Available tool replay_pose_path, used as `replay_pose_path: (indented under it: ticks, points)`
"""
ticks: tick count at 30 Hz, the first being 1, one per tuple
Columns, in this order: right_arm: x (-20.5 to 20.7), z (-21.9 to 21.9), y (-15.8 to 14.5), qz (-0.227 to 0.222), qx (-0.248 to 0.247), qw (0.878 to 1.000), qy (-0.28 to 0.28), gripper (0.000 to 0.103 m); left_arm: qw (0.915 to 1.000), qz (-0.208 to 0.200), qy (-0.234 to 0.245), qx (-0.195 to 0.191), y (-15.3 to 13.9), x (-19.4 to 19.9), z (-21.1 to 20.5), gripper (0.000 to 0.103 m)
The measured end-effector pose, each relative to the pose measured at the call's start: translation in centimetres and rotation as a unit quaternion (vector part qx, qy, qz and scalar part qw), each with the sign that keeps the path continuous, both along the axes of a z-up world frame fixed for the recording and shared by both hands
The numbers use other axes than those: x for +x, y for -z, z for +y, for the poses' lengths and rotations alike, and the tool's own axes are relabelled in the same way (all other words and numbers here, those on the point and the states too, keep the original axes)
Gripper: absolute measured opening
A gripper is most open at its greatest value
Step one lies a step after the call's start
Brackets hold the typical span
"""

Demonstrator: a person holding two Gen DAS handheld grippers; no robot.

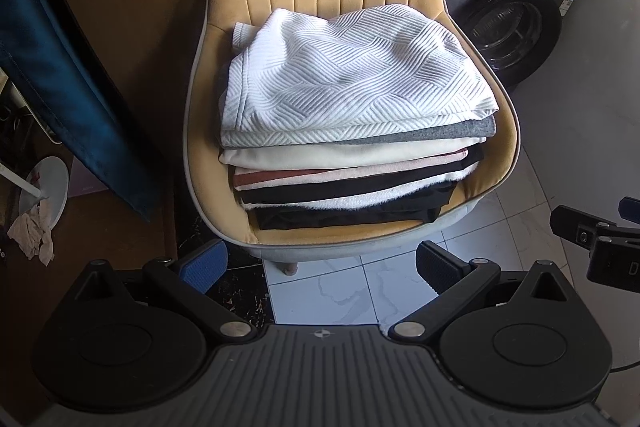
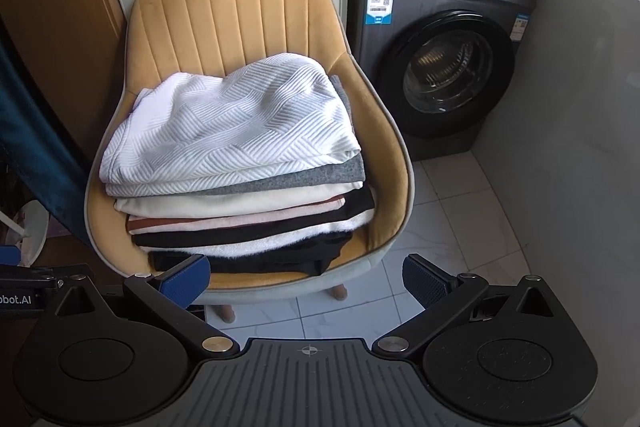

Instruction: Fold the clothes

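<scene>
While both grippers' fingers spread wide, empty, folded stack (image 2: 236, 163) fills chair (image 2: 224, 11); washing machine (image 2: 444, 59) beside.

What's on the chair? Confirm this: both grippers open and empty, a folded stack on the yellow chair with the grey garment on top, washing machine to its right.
Not quite. The white textured garment tops the stack; the grey garment lies just under it, as the right wrist view shows. The yellow chair, washing machine and open, empty left gripper and right gripper are right.
</scene>
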State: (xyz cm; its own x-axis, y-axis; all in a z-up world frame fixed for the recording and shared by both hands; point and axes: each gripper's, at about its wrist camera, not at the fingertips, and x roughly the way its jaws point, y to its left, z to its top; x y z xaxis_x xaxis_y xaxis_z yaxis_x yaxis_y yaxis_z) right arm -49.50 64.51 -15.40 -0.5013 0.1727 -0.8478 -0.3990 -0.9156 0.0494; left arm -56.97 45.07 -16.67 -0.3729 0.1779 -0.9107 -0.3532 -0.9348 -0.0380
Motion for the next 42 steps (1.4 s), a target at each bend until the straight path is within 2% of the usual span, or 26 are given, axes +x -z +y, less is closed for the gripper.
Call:
replay_pose_path:
  ticks: [42]
  points:
    - [-0.7,-0.1,-0.2,0.012,-0.011,1.0,0.016,0.102,0.9999,-0.003,-0.011,0.007,0.0,-1.5,-0.5,0.102]
